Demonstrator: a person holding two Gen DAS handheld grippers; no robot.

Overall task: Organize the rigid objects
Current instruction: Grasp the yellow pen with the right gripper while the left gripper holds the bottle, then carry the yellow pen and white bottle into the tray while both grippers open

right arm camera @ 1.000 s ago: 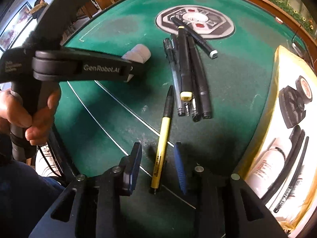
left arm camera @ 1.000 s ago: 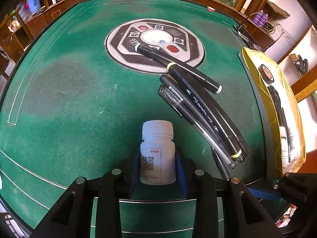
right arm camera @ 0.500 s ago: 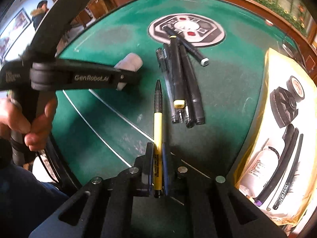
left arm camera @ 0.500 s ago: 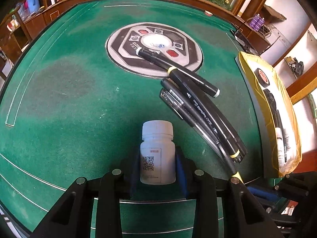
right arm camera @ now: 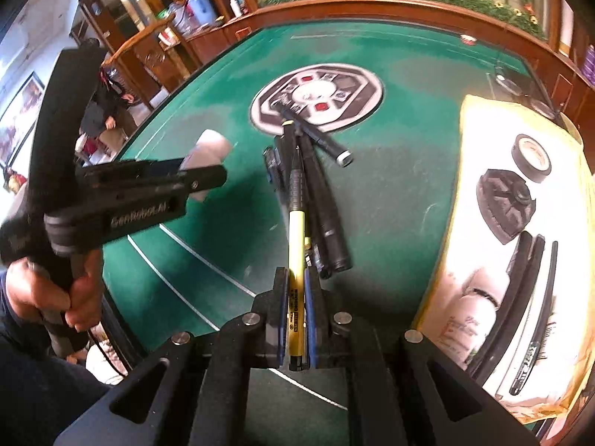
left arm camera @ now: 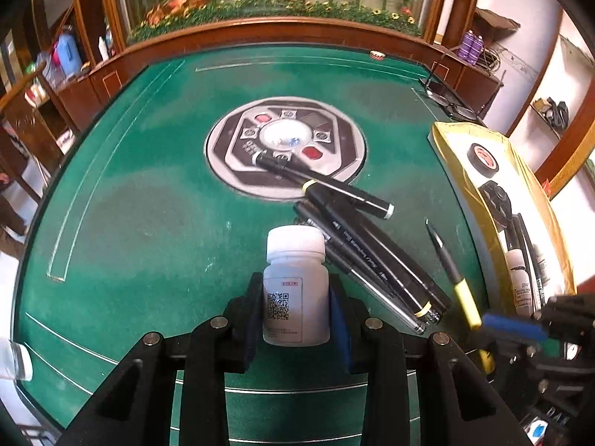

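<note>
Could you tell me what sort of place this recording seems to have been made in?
Probably a living or games room in a home. The work surface is a green felt mahjong table with a round control panel at its centre, and behind it stand a wooden cabinet with artificial flowers and shelves of household bottles.

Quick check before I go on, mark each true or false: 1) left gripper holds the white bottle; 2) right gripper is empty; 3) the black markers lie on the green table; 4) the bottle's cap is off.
1) The left gripper holds the white bottle: true.
2) The right gripper is empty: false, it is shut on the yellow pen.
3) The black markers lie on the green table: true.
4) The bottle's cap is off: false, the white cap is on.
</note>
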